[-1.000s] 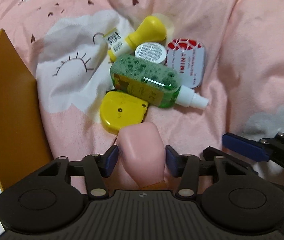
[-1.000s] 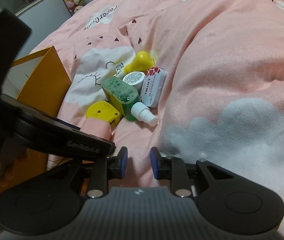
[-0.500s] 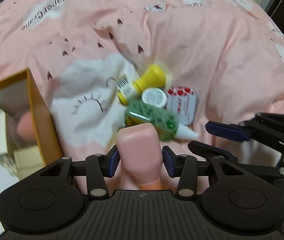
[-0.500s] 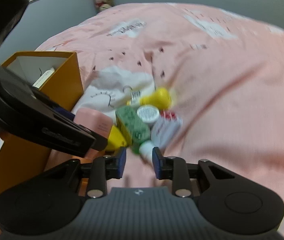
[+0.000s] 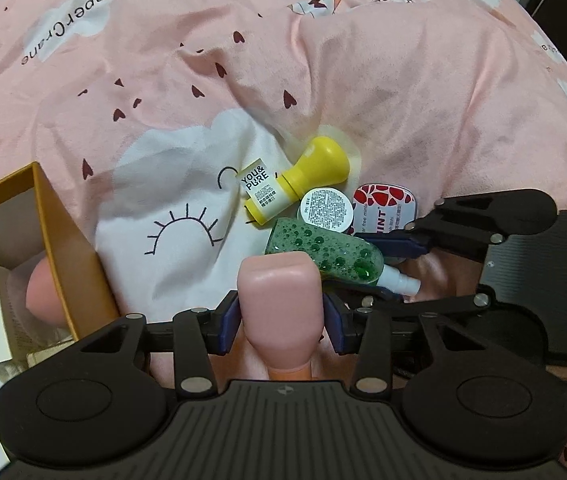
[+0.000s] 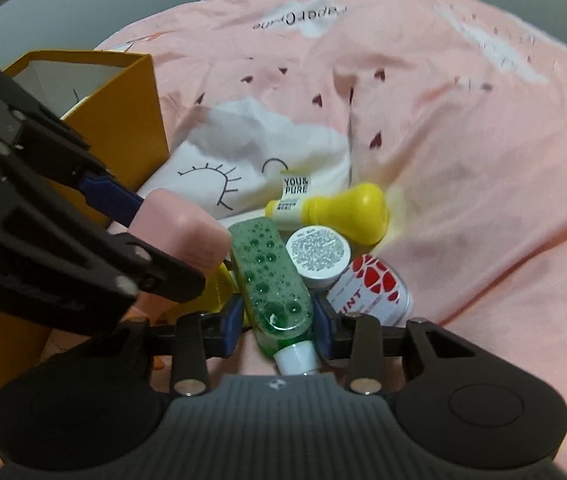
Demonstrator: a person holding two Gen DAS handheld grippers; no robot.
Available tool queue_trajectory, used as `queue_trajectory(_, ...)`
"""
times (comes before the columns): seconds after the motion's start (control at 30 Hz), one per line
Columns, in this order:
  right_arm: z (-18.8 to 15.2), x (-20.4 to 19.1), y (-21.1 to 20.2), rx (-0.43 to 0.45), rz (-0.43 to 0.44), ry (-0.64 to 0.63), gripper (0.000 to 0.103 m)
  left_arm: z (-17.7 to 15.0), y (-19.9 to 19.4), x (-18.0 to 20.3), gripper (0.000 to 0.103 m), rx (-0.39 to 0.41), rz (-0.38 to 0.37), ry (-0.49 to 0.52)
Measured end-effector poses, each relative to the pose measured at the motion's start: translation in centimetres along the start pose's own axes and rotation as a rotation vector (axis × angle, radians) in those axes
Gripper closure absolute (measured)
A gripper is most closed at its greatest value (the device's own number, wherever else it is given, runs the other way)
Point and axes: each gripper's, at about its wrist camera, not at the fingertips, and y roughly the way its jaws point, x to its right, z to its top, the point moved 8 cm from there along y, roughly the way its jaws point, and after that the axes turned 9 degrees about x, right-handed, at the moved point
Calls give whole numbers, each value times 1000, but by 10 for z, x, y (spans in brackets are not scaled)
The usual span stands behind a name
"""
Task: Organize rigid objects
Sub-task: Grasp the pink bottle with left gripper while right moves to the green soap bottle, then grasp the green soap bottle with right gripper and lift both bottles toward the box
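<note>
The left gripper [image 5: 281, 320] has its blue pads against both flanks of a soft-pink, flat-sided plastic bottle [image 5: 281, 300], jaws closing on it, so this one is grasped and carried; in the right wrist view the same bottle [image 6: 187, 232] hangs at about nine o'clock of the pile, just beside the open mustard-orange cardboard box [image 6: 123, 120]. The right gripper [image 6: 277, 322] straddles a clear squeeze bottle of green bubbly gel with a white spray cap [image 6: 271, 280], its jaws opening, a pad close on either side near the capped end; whether the pads press on it I cannot tell, and it seems to lie loose on the pink quilt printed with clouds and hearts [image 5: 403, 92]. At twelve to one o'clock of the gel bottle sit a small white round jar with a printed lid [image 6: 317, 254], touching it, a yellow bulb-capped bottle labelled YOU & PURE [image 6: 331, 208], and a red-and-white mint tin [image 6: 367, 292] at two o'clock. To do this step well, I would carry the pink bottle over the box's rim at nine o'clock in the left view [image 5: 63, 240], clear of the peach rounded object and white carton already inside, and let go only once it is low in the box. The right jaws should close lower on the flat body, not the slippery cap, and lift straight up so that the jar and tin are not dragged along.
</note>
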Motion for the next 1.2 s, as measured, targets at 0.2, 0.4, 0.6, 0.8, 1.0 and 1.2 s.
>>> queue_trajectory(0.2,-6,2,-9,-34,-14,90,72,-3,-3,8,54,23,-33,24)
queue_trajectory(0.4,-33,8,-53,-56,-87,246,73,-19,-17,40,54,9,-131,49)
queue_trajectory(0.6,-64,5,-75,-71,-97,355,73,-39,-1,57,54,-41,-138,41)
queue_trajectory(0.8,-68,14,-70,-39,-60,413,72,-41,10,51,55,-40,-56,-10)
queue_trajectory(1.0,-65,10,-60,-26,-44,356,71,-44,20,39,51,-147,-38,-72)
queue_trajectory(1.2,-63,13,-56,-13,-21,357,73,-46,32,29,55,-186,-81,-172)
